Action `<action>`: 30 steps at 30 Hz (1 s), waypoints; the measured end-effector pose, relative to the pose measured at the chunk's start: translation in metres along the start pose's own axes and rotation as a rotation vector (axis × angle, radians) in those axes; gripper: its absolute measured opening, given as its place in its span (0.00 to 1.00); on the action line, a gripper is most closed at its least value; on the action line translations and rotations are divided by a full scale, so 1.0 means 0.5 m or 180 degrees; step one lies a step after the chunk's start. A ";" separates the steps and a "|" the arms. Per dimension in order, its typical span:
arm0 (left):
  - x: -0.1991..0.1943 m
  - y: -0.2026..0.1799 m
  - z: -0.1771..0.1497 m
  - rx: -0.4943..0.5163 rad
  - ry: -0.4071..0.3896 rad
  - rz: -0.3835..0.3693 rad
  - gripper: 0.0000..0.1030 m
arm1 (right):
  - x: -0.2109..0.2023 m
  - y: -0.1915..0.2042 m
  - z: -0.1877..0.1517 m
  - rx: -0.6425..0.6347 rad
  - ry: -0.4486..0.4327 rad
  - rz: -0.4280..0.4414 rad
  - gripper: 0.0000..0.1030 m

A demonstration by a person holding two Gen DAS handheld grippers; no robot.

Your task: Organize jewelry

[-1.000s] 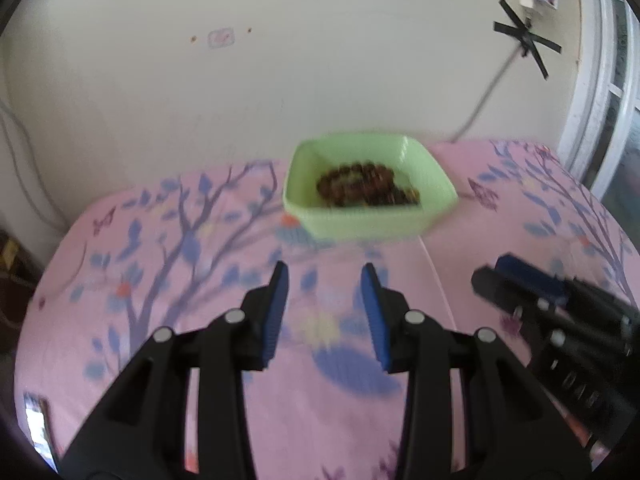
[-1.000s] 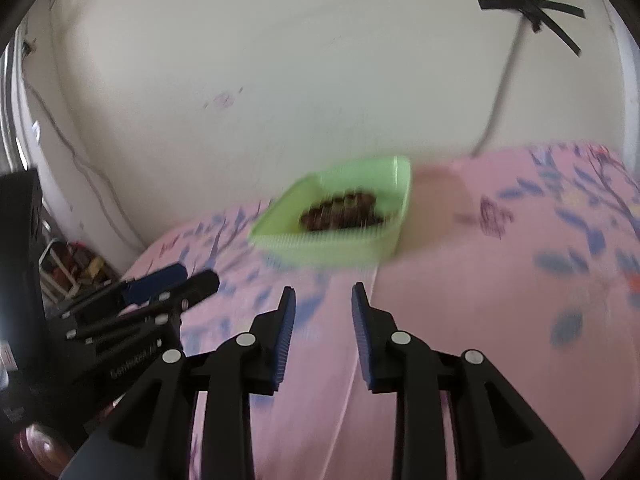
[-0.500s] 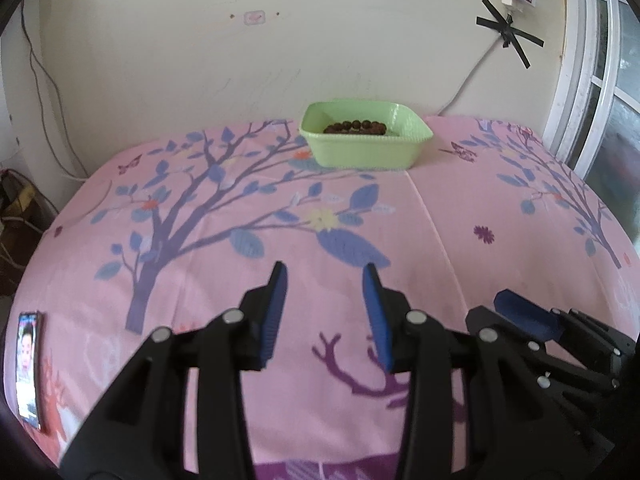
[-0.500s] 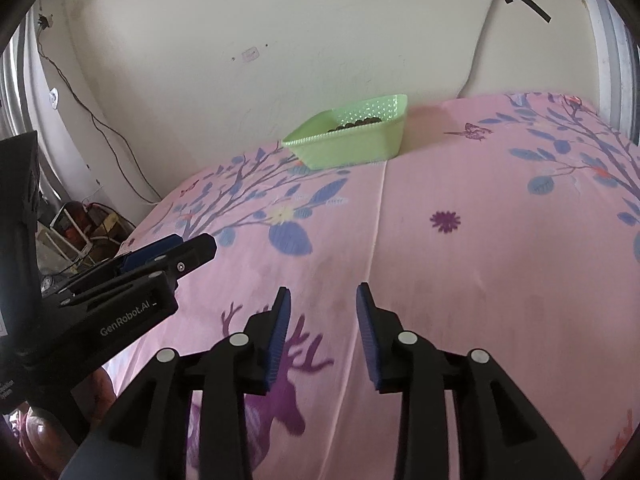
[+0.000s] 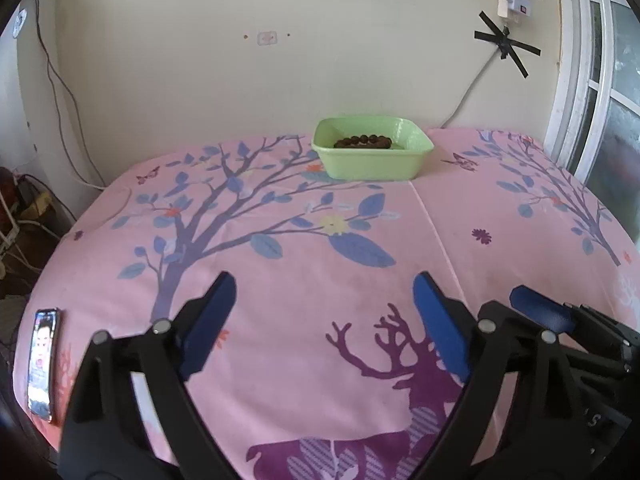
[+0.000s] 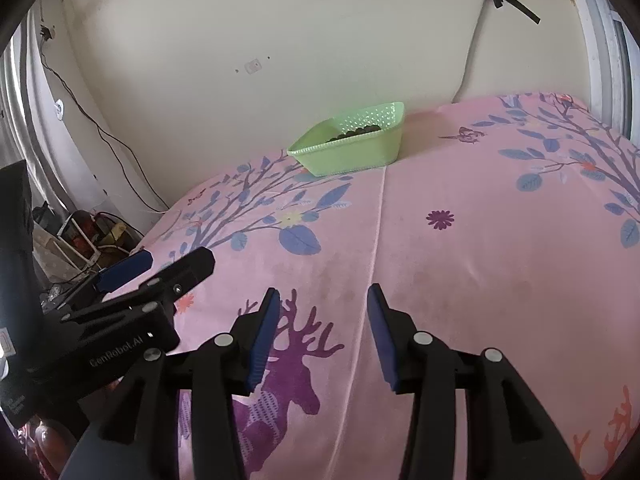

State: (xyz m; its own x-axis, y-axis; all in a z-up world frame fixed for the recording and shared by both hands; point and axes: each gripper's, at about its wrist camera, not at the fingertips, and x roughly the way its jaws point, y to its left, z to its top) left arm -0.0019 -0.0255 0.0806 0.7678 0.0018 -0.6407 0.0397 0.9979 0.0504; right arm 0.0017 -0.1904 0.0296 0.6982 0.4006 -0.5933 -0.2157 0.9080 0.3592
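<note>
Left gripper [image 5: 322,288] is spread wide over the pink bedsheet [image 5: 500,216]; beads [image 5: 362,142] sit in the green basket [image 5: 372,160] way back.

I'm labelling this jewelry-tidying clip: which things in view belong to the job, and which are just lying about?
Belongs to the job:
- green tray at the far edge of the table
- dark bead bracelet inside it
- left claw and right claw, both open and empty

Just lying about:
- phone at the table's left edge
- pink tablecloth
- taped wall cable
</note>
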 end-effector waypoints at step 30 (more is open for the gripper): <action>-0.014 -0.023 0.008 -0.0051 0.0215 0.0186 0.94 | -0.054 -0.029 -0.001 0.0172 -0.0211 0.0020 0.34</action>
State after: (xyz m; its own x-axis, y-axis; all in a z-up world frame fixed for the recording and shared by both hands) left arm -0.0051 -0.0372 0.0876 0.7236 0.0637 -0.6873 -0.0143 0.9969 0.0773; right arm -0.0141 -0.2143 0.0400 0.7409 0.3957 -0.5426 -0.1843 0.8968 0.4023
